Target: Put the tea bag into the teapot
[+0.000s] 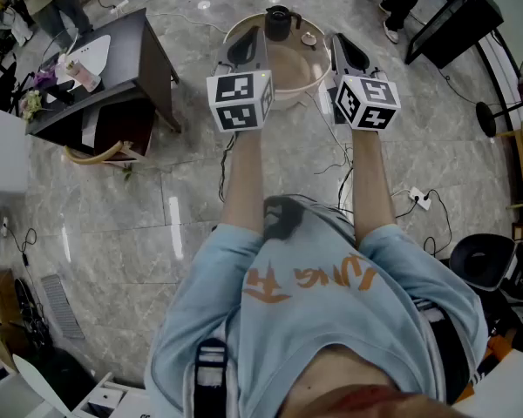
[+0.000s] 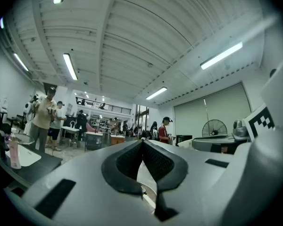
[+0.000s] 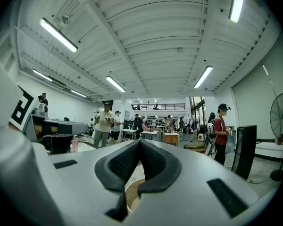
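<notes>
Black teapot stands upright (spout direction unclear) — left hand-held gripper and right hand-held gripper both pressed together, empty.

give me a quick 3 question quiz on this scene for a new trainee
1. True or false: the left hand-held gripper is clamped on the teapot.
2. The teapot stands on: A) the round beige table B) a chair C) a shelf
3. Fill in: the right hand-held gripper has its jaws ____, with nothing between them.

Key: 1 false; 2 A; 3 shut
</notes>
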A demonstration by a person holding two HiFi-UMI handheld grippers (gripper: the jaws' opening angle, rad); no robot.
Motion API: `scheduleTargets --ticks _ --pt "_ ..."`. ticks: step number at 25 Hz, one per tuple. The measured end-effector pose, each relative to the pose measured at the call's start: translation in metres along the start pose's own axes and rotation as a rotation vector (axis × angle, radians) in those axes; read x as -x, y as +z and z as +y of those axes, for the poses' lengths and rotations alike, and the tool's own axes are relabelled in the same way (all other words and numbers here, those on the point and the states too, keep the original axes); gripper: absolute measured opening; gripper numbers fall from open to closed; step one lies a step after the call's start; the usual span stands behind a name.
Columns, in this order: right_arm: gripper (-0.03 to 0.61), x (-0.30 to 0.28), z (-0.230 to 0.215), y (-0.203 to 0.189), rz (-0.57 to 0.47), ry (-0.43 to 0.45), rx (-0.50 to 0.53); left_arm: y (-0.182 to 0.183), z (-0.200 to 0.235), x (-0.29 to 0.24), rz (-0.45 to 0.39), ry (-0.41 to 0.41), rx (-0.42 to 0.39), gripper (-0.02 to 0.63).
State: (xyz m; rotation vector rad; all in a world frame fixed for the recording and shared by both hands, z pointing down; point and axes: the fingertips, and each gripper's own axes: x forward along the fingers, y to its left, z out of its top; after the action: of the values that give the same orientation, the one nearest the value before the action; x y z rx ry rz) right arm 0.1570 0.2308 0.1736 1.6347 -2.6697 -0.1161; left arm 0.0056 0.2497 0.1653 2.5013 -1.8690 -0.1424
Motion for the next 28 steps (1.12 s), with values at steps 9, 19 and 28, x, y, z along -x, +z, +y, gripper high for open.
scheduleTargets --ticks 9,19,28 --pt "0.012 -0.012 0.021 -0.01 0.009 0.003 0.015 -0.012 0.022 -0.002 0.015 -0.03 0.012 0.025" --pt "0.012 -0.016 0.024 -0.035 0.045 -0.025 -0.03 -0.03 0.038 -0.012 0.033 -0.054 0.053 0.025" --pt "0.012 -0.011 0.028 -0.061 0.122 -0.04 -0.046 -0.067 0.053 -0.01 0.082 -0.041 0.133 0.025"
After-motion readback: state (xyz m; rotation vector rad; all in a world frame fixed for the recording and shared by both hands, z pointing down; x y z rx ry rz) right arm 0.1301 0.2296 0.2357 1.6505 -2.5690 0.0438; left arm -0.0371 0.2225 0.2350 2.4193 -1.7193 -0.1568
